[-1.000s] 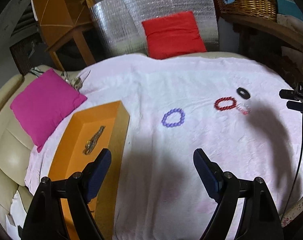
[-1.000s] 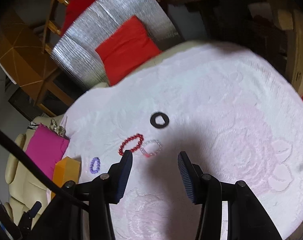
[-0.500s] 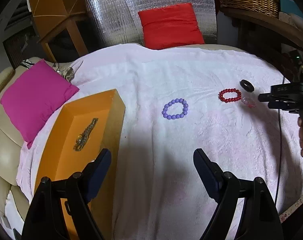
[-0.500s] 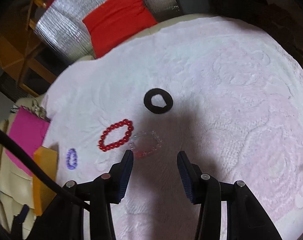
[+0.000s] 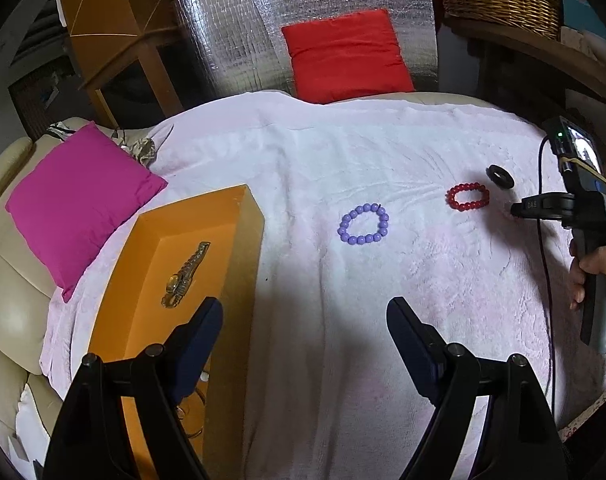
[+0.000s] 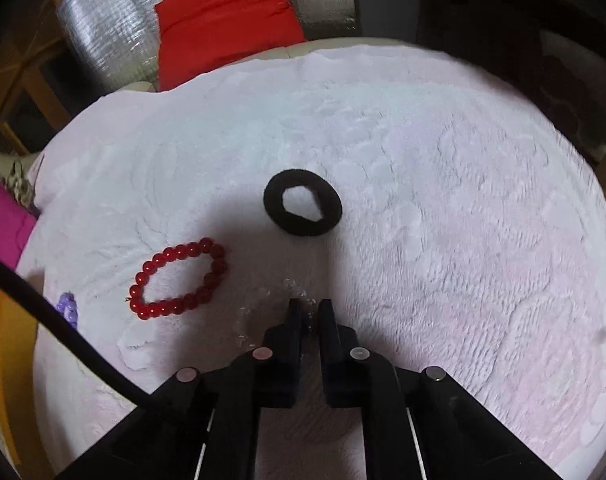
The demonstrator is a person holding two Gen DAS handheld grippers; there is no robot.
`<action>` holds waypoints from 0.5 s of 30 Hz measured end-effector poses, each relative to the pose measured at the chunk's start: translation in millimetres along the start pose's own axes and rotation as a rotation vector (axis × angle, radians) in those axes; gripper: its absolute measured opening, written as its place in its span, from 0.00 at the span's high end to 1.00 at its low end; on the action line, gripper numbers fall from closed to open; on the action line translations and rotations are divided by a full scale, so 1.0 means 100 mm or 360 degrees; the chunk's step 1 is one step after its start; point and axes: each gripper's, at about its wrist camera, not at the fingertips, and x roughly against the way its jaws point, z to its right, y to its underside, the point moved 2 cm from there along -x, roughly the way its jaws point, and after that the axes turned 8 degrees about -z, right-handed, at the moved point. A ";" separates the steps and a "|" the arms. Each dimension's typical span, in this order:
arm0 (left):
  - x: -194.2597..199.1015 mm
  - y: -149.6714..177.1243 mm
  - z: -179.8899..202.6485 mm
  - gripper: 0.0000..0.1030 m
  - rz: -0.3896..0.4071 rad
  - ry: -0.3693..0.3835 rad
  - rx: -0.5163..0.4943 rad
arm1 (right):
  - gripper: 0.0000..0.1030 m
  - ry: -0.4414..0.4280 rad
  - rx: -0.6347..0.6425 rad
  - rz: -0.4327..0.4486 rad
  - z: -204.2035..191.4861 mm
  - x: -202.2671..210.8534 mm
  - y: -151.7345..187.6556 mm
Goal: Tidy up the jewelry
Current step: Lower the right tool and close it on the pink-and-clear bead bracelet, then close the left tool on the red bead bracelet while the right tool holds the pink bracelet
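Where right gripper [image 6: 309,307] pinches, clear bracelet [image 6: 263,312]

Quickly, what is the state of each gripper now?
Left gripper: open, holding nothing.
Right gripper: closed on the clear bead bracelet lying on the pink blanket.

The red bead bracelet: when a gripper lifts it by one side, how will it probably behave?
The red bead bracelet is probably floppy: round beads in a loop, so it should hang and stretch long. The glossy beads may slip between the pads.
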 end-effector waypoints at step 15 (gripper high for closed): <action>-0.38 -0.67 0.70 0.18 0.0000 0.0227 -0.0071 | 0.92 -0.0507 -0.0323 0.0033 0.93 0.51 -0.01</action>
